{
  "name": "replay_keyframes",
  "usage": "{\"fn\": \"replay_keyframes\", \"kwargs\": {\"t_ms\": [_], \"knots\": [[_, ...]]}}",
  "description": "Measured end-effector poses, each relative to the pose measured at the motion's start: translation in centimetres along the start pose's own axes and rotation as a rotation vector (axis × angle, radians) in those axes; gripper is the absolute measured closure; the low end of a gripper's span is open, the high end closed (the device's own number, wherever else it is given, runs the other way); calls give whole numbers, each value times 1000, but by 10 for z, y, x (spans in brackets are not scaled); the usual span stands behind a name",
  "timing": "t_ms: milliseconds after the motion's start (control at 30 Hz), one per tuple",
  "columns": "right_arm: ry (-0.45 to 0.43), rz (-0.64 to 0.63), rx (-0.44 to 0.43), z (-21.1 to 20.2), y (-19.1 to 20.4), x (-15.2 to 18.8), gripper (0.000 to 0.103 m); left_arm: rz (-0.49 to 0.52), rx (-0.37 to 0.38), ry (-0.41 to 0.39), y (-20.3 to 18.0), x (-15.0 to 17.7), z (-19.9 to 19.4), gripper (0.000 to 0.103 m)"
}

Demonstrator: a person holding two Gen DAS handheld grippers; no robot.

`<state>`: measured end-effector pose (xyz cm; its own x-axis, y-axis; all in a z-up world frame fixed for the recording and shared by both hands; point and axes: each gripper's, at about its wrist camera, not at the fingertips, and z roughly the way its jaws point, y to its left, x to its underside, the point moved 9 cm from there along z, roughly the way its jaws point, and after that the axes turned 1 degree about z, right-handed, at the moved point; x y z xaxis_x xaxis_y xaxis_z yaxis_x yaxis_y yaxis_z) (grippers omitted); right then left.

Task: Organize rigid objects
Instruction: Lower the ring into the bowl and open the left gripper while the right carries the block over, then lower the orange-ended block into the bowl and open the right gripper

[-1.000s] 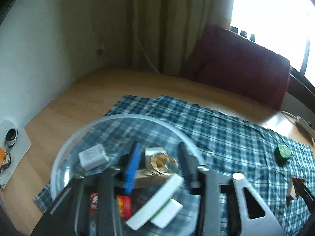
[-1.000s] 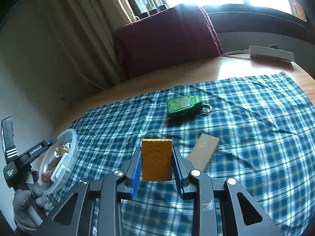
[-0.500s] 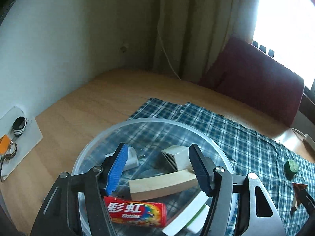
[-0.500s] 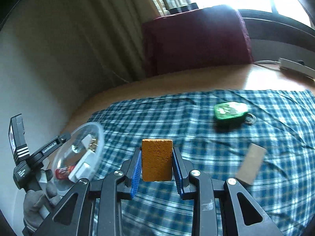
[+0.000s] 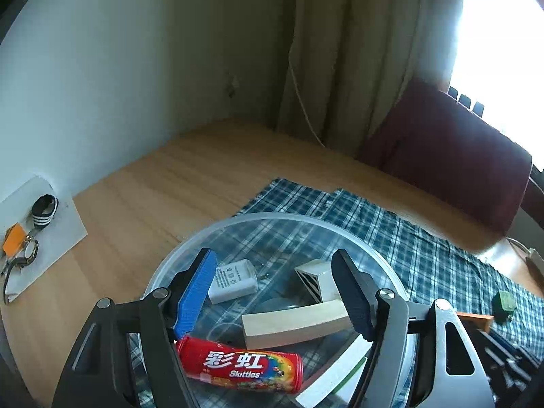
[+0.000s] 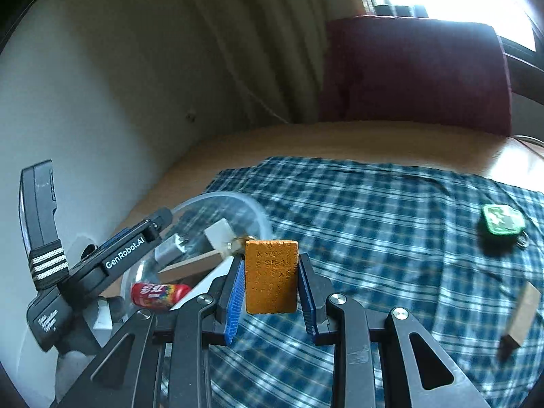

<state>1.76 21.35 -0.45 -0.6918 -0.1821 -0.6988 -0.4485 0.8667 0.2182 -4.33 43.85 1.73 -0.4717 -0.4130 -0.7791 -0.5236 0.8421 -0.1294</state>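
Right tongs, clamped on an upright orange rectangular block, hang just right of the clear round plastic bowl, seemingly for deposit, while left tongs gape wide over its white charger and red candy tube.

Left wrist view: close above clear bowl, looking down and forward along fingers toward wall and curtain; right wrist view: farther back, facing left across plaid cloth; shared: bowl, cloth, maroon cushion (also green tag).
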Motion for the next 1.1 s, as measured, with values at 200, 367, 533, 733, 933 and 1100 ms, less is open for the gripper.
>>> {"fn": "replay_keyframes", "kwargs": {"t_ms": [200,367,533,733,933,1100], "knots": [[22,-12,-18,23,16,-4,72,-6,11,8,0,0,-1,31],[47,-16,-55,44,26,-1,59,-13,16,11,1,1,-2,28],[48,-9,-54,47,25,3,48,-17,15,16,2,1,-1,26],[38,42,-15,36,3,5,41,-5,17,20,0,3,-1,26],[64,71,-4,35,-4,11,39,3,20,25,-3,4,0,25],[88,31,26,46,3,17,34,-5,28,30,-1,5,0,25]]}}
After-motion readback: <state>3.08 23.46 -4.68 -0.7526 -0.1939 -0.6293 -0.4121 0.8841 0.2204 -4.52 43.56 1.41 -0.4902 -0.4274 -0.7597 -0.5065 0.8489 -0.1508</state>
